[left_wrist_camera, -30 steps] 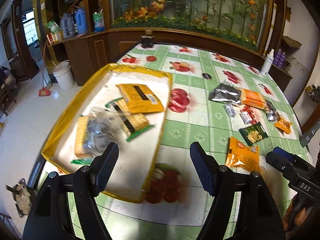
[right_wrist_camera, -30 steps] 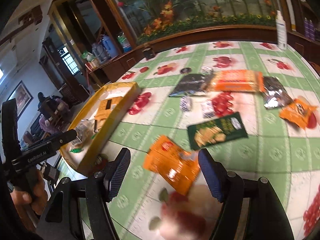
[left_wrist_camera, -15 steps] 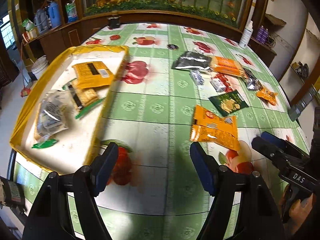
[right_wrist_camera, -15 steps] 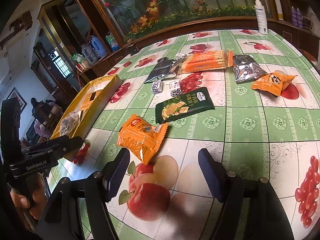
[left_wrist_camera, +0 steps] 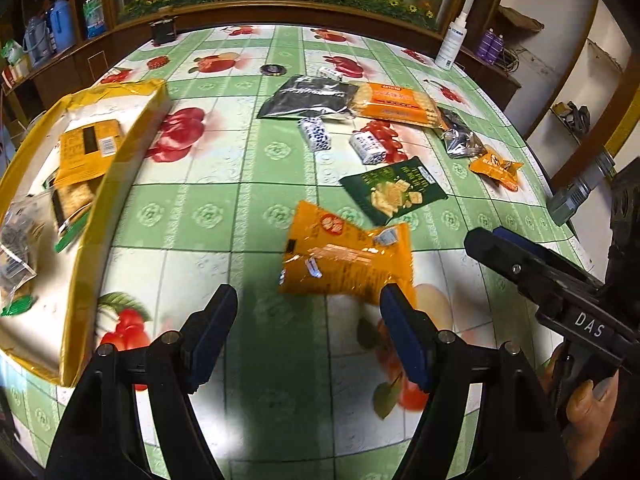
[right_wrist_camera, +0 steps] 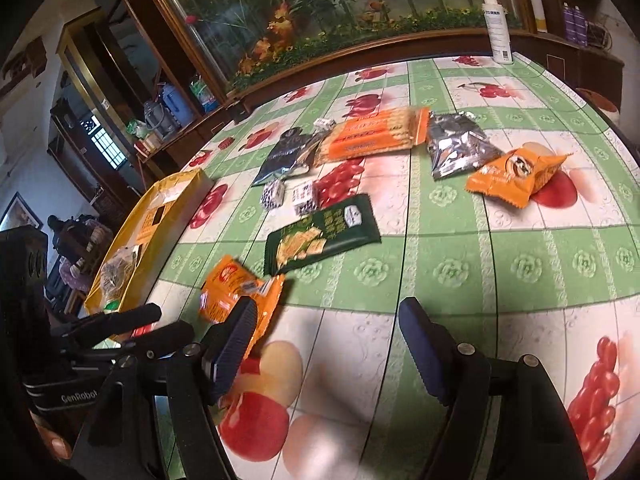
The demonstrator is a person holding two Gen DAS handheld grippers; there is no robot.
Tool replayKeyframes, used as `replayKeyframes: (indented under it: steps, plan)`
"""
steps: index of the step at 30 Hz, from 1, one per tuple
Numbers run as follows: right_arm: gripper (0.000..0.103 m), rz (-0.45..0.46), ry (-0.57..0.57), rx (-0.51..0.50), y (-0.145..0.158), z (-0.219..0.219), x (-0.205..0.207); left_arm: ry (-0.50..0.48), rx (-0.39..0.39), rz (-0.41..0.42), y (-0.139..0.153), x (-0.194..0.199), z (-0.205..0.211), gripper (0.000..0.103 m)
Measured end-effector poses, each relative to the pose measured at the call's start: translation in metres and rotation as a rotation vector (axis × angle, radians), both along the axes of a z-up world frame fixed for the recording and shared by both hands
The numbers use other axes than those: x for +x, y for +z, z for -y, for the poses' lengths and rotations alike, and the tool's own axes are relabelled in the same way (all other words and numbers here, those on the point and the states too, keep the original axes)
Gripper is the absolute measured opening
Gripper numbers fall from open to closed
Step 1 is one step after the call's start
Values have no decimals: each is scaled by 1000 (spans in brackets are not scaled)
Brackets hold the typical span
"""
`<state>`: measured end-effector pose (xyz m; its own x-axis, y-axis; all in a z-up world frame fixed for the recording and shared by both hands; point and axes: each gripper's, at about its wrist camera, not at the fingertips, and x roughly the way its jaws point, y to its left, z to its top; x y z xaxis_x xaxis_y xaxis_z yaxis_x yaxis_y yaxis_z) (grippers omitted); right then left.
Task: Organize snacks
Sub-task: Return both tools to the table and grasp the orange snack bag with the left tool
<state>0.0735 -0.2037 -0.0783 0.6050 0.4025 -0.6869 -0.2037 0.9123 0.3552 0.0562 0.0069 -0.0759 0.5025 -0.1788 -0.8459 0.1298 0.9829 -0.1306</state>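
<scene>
Both grippers, left (left_wrist_camera: 308, 328) and right (right_wrist_camera: 326, 344), held their fingers wide apart and empty low in frame above the surface (left_wrist_camera: 248, 400), the orange snack bag (left_wrist_camera: 348, 260) lying just beyond, the green cracker pack (left_wrist_camera: 394, 190) farther, and the yellow tray (left_wrist_camera: 96, 216) at left.

Bare tablecloth (left_wrist_camera: 280, 360) nearside; orange packet (left_wrist_camera: 348, 264) lies just ahead

Tray (left_wrist_camera: 120, 168) left of scattered snacks (left_wrist_camera: 348, 260)
</scene>
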Motion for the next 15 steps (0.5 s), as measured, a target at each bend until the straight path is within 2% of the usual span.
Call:
replayKeyframes:
  steps: [6,12,15]
  plan:
    - [80,18,24,-32,9,-5,18,-25,8,-6,-7,11,12,73]
    - [80,29,16,-43,10,1,26,-15,-33,-38,-17,23,11,73]
    - [80,13,-2,-25,6,9,32,-22,-11,-19,-19,29,16,74]
